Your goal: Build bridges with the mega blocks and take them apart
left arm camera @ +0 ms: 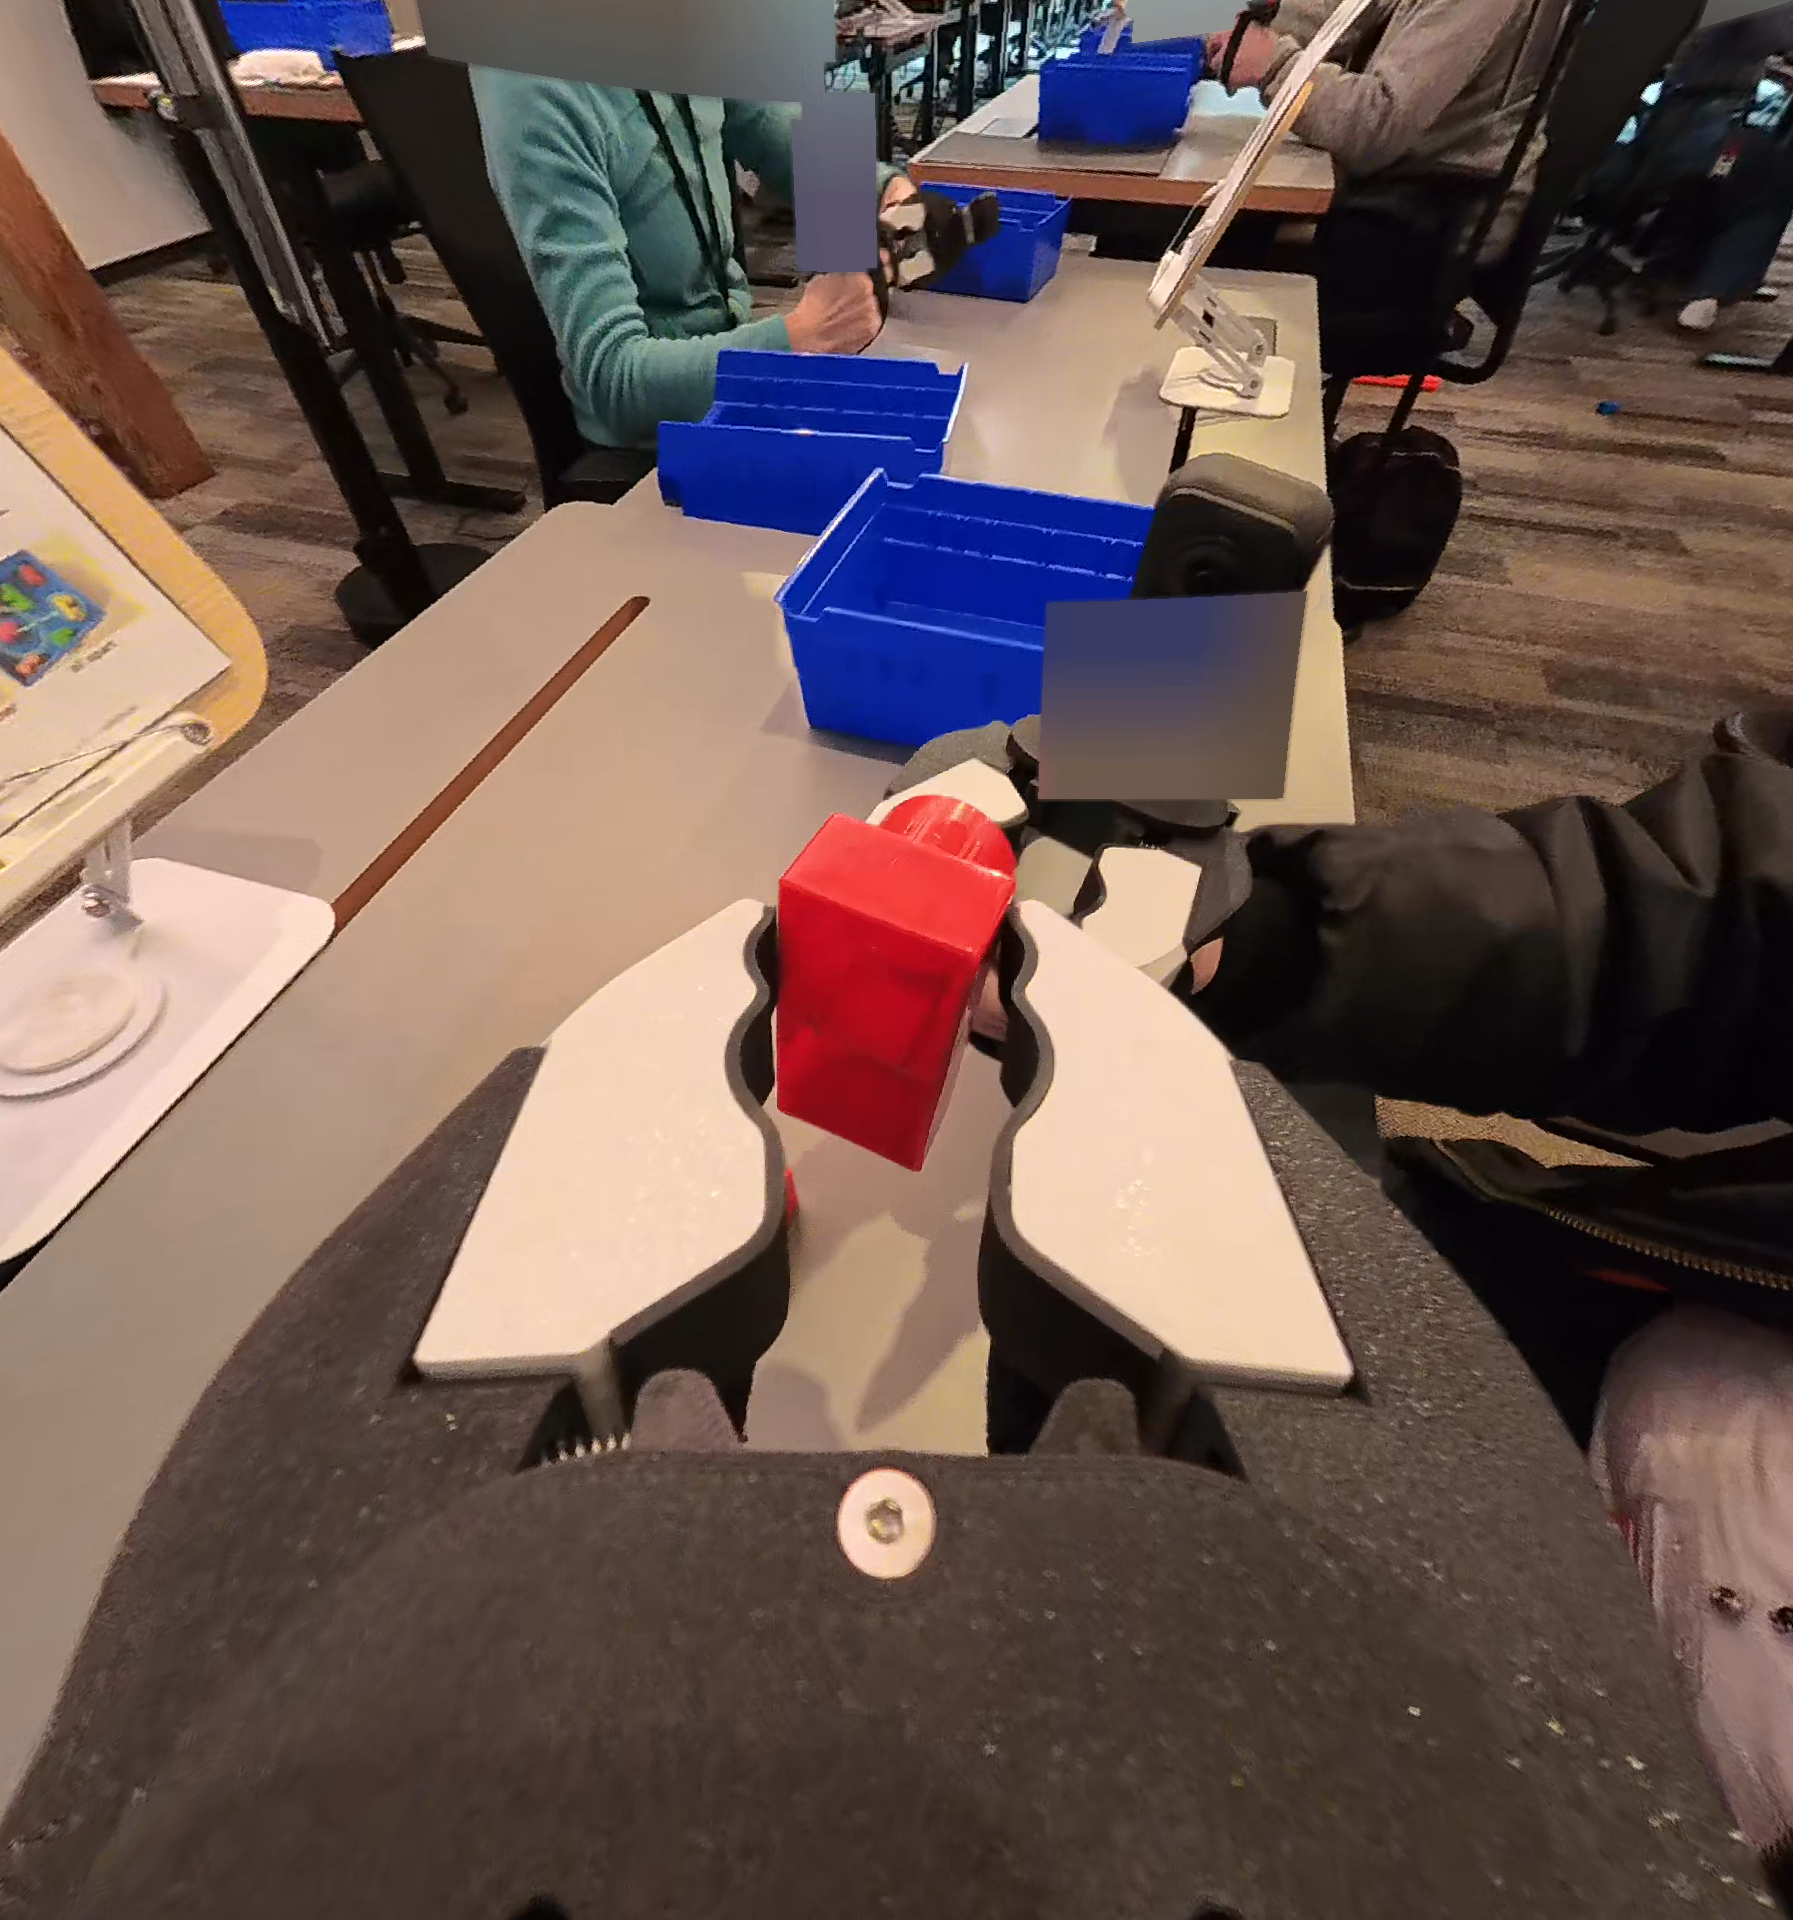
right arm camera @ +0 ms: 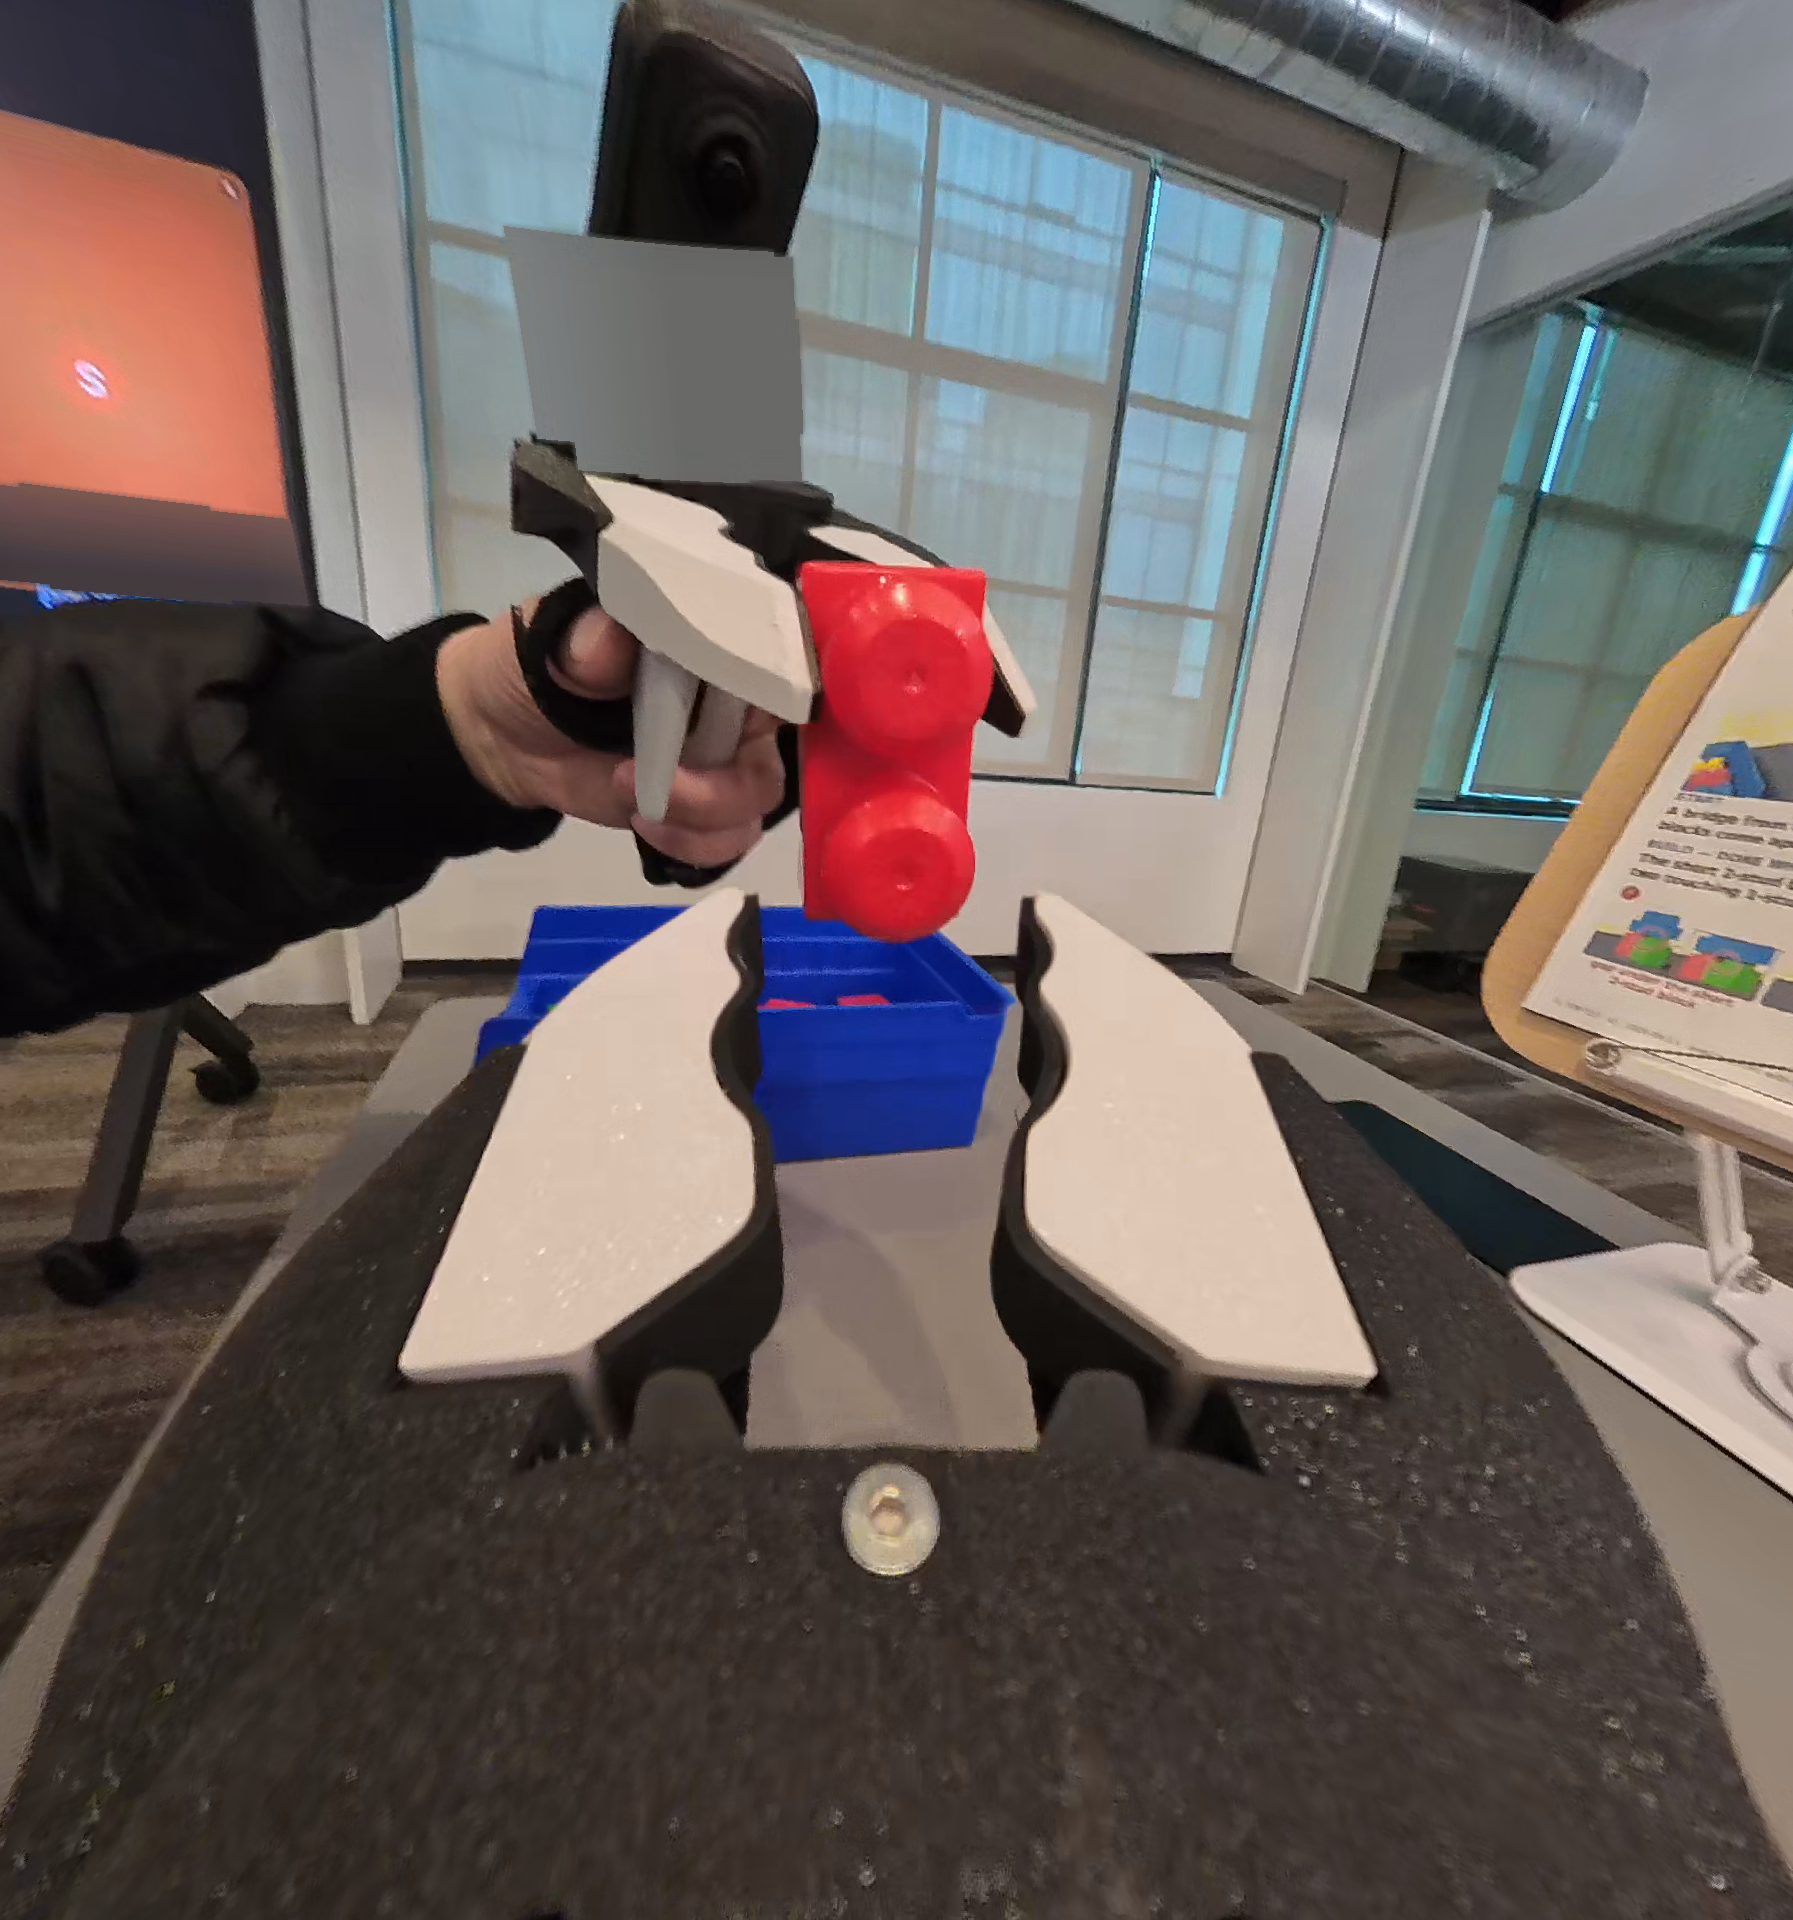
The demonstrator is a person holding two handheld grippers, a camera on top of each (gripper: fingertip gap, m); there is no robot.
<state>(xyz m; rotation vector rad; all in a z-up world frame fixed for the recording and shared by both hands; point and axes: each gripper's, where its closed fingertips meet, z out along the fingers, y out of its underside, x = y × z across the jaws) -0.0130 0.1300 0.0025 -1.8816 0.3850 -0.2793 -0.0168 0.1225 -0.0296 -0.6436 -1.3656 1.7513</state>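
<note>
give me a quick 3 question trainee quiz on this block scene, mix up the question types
1. True or false: the left gripper is shut on the red two-stud block.
2. Multiple choice: in the right wrist view, the right gripper is A) shut on a green block B) open and holding nothing C) shut on the bin's rim.
3. Fill in: in the right wrist view, the blue bin on the grey table sits ____ the raised block.

Key
1. True: it is held off the table, with the jaws closed on its sides.
2. B: its jaws stand apart with the block just beyond their tips.
3. Below and behind; red pieces show inside it.
</note>
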